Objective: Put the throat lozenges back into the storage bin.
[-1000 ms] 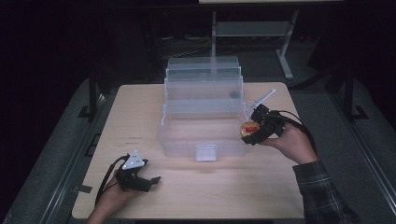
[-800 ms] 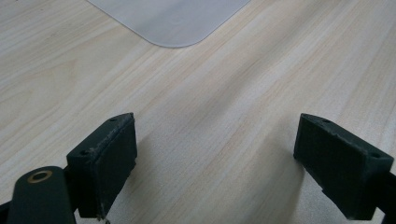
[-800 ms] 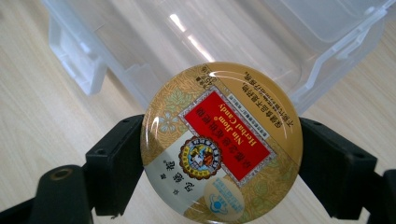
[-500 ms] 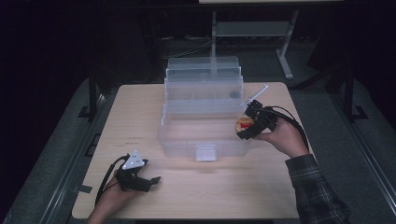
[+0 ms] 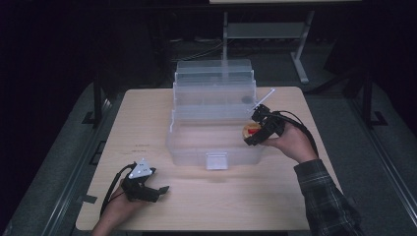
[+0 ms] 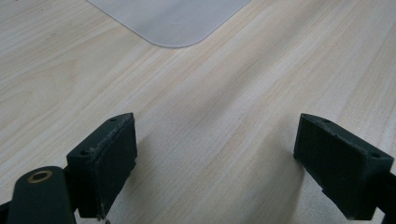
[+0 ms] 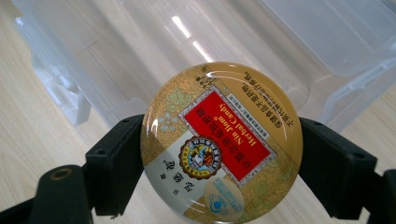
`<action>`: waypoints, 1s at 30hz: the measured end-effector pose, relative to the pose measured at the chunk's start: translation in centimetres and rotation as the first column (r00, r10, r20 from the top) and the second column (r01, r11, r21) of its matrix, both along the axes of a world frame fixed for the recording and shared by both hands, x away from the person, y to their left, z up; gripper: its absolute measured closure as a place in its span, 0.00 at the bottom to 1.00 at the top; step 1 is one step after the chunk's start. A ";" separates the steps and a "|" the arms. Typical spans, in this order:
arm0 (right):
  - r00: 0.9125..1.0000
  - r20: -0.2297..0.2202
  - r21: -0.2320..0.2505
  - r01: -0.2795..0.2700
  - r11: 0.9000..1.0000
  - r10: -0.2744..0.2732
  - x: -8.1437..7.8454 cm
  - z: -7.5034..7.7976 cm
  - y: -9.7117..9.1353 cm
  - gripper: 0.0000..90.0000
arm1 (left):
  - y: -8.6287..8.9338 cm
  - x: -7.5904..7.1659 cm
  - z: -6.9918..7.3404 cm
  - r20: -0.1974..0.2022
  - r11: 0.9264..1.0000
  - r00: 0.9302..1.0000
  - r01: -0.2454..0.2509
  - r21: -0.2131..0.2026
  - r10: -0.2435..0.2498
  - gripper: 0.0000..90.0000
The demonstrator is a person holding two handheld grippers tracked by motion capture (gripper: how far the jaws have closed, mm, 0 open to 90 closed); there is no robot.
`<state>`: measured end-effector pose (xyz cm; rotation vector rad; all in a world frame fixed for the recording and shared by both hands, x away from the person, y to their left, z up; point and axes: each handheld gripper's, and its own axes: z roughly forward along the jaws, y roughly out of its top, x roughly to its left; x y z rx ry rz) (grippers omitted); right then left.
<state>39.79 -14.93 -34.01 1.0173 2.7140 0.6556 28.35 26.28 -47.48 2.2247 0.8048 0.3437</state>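
Down at the near edge of the pale wood-grain table [image 5: 196,206], left gripper [image 5: 156,191] parked flat on the tabletop in the person's left hand [image 5: 115,211], grey three-cornered plate on top, cable looping off behind. Black jaws spread wide with nothing but bare wood between them, and just a rounded corner of clear plastic peeking in at the top of the left gripper view. Further up on the right, right gripper [image 5: 250,133] held in the right hand [image 5: 292,143], plaid sleeve [image 5: 327,201] coming in from the bottom corner. Jaws clamped on a round gold candy tin with a red label [image 7: 222,144], pads [image 7: 114,163] squeezing it at opposite edges of the rim, lid facing the camera and label upside down in the right gripper view. Tin [image 5: 251,131] hanging right at the right-hand end of the clear plastic tiered storage box [image 5: 214,123], over its lowest front tray, tiers stepped back and up. Beyond the table, a grey metal stand [image 5: 265,34] in the dark.
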 end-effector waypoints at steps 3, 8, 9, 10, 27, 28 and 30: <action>1.000 -0.004 -0.003 -0.001 1.000 0.001 0.2 -0.2 0.4 0.22 | 0.0 0.0 0.0 0.000 1.000 1.000 0.000 0.000 0.000 0.14; 1.000 -0.016 -0.006 -0.005 1.000 0.005 0.3 -0.5 0.7 0.22 | 0.0 0.0 0.0 0.000 1.000 1.000 0.000 0.000 0.000 0.14; 1.000 -0.017 -0.009 -0.003 1.000 0.002 0.3 -0.6 0.8 0.22 | 0.0 0.0 0.0 0.000 1.000 1.000 0.000 0.000 0.000 0.14; 1.000 -0.019 -0.012 -0.003 1.000 0.003 0.4 -0.7 0.8 0.22 | 0.0 0.0 0.0 0.000 1.000 1.000 0.000 0.000 0.000 0.14; 0.999 -0.034 -0.028 -0.002 1.000 0.001 0.7 -1.5 0.9 0.21 | 0.0 0.0 0.0 0.000 1.000 1.000 0.000 0.000 0.000 0.14; 0.999 -0.035 -0.027 -0.004 1.000 0.003 0.7 -1.5 0.9 0.21 | 0.0 0.0 0.0 0.000 1.000 1.000 0.000 0.000 0.000 0.14; 0.999 -0.034 -0.030 -0.005 1.000 0.004 0.7 -1.5 0.9 0.21 | 0.0 0.0 0.0 0.000 1.000 1.000 0.000 0.000 0.000 0.14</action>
